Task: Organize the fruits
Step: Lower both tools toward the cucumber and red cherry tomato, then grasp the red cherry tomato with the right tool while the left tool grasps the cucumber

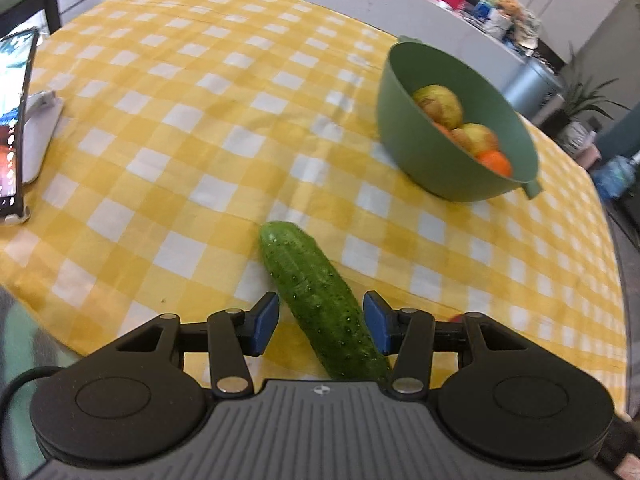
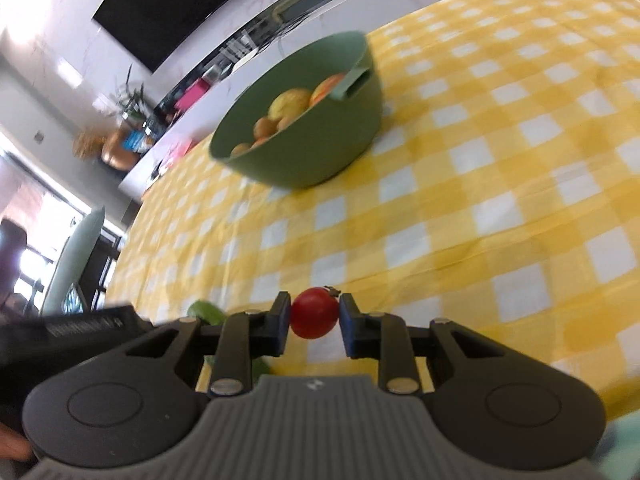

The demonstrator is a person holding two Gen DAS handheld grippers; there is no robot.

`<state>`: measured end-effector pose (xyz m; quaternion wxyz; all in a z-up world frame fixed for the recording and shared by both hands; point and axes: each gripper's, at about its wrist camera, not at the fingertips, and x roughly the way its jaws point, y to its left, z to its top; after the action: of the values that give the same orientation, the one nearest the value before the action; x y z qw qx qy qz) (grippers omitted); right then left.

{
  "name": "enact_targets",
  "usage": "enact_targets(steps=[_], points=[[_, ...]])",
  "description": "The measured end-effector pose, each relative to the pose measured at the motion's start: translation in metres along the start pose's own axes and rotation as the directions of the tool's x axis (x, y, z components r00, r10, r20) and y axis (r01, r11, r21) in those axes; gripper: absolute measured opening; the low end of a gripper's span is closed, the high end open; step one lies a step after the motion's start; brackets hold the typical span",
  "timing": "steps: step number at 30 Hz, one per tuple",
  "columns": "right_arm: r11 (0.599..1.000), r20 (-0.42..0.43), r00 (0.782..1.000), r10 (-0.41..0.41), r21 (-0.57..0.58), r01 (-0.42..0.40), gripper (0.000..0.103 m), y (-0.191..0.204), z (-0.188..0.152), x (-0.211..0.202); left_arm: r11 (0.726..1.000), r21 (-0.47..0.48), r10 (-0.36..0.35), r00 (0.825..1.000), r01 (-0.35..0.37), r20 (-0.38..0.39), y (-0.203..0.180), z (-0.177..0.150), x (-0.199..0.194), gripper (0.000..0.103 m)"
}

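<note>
My left gripper [image 1: 321, 322] stands with its jaws apart around a cucumber [image 1: 320, 300] that lies on the yellow-and-white checked tablecloth [image 1: 180, 128]. The blue pads [image 1: 266, 324] flank the cucumber's near half — the one on the picture's right looks to be against the skin, the other stands off it with cloth showing between, so nothing is clamped. The cucumber runs slantwise, its far tip pointing away from me and to the left.

My right gripper [image 2: 315, 322] has closed on a small red tomato [image 2: 314, 313]; both pads press its sides, and its dark stem end shows at the top right. Just left of that gripper a bit of green cucumber [image 2: 208, 312] peeks out beside the dark body of my other tool.

Farther across the cloth sits a green bowl [image 1: 424, 160] with small handles, holding yellowish apples [image 1: 438, 106] and an orange [image 1: 496, 162]. At the left edge a tablet [image 1: 14, 120] leans upright on a white stand [image 1: 42, 132].
</note>
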<state>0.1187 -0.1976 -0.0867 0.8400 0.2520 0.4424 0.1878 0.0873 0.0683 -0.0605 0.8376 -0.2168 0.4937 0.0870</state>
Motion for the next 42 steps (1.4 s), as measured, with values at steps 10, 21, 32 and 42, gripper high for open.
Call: enact_targets(steps=[10, 21, 32, 42], points=[[0.998, -0.009, 1.000, -0.022, 0.058, 0.022, 0.022, -0.013, 0.005, 0.004, 0.995, 0.031, 0.092, 0.995, -0.093, 0.047, -0.022, -0.010, 0.015, 0.064], [0.995, -0.019, 1.000, 0.005, 0.102, -0.003, 0.022, -0.021, 0.006, 0.007, 0.978, 0.125, 0.159, 0.984, -0.168, 0.081, -0.033, -0.022, 0.030, 0.064], [0.996, -0.008, 1.000, -0.002, 0.086, 0.003, 0.022, -0.019, 0.007, 0.008, 0.914, 0.402, 0.039, 0.997, -0.063, 0.069, -0.062, -0.019, 0.031, 0.047], [0.979, 0.027, 0.985, -0.170, -0.109, 0.172, 0.023, 0.003, 0.006, 0.013, 0.840, 0.539, 0.010, 0.996, -0.055, 0.085, -0.069, -0.024, 0.036, 0.048]])
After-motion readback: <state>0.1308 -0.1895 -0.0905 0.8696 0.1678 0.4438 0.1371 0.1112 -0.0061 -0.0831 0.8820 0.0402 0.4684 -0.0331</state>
